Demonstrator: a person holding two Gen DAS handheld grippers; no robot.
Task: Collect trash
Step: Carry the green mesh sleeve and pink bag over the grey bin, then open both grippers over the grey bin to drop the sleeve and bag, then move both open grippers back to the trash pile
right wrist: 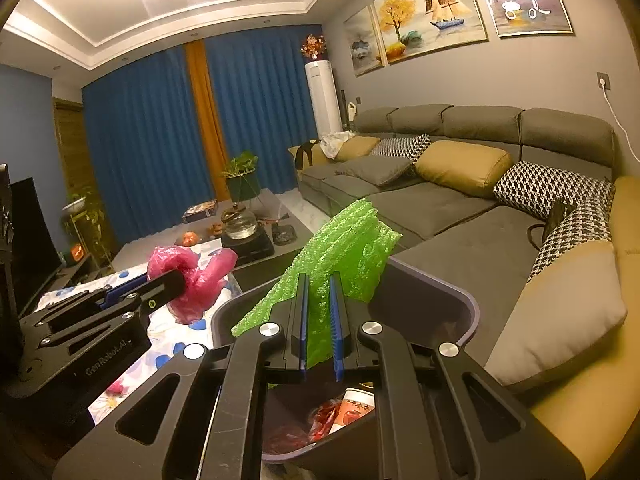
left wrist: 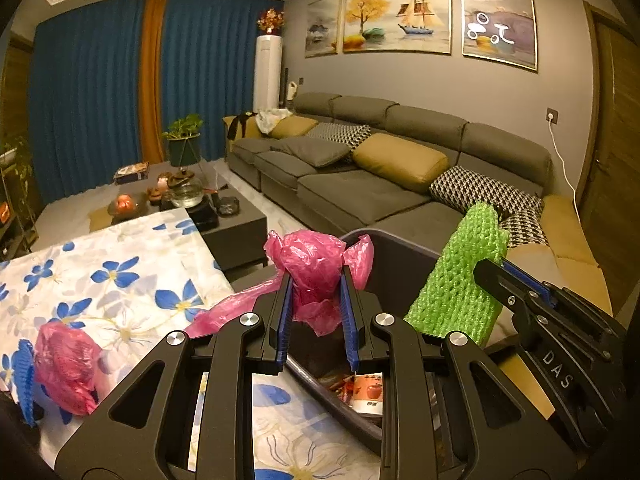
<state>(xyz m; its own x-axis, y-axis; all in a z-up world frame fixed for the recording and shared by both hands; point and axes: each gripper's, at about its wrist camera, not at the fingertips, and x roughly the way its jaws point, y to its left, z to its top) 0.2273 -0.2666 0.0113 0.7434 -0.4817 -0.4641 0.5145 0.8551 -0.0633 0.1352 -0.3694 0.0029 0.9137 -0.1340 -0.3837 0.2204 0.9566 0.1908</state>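
My left gripper (left wrist: 316, 280) is shut on a crumpled pink plastic bag (left wrist: 312, 260), held over the near rim of a dark grey trash bin (left wrist: 400, 252). My right gripper (right wrist: 319, 280) is shut on a green foam net sleeve (right wrist: 352, 240), held above the same trash bin (right wrist: 468, 304). In the left wrist view the green foam sleeve (left wrist: 460, 276) hangs over the bin's right side. In the right wrist view the pink bag (right wrist: 192, 276) hangs left of the bin. Wrappers (right wrist: 344, 412) lie in the bin's bottom.
A flowered tablecloth (left wrist: 120, 280) covers the table at left, with another pink bag (left wrist: 68, 360) and a blue net piece (left wrist: 22, 380) on it. A grey sofa (left wrist: 360, 188) with cushions runs along the right. A dark coffee table (left wrist: 232, 220) with tea ware stands behind.
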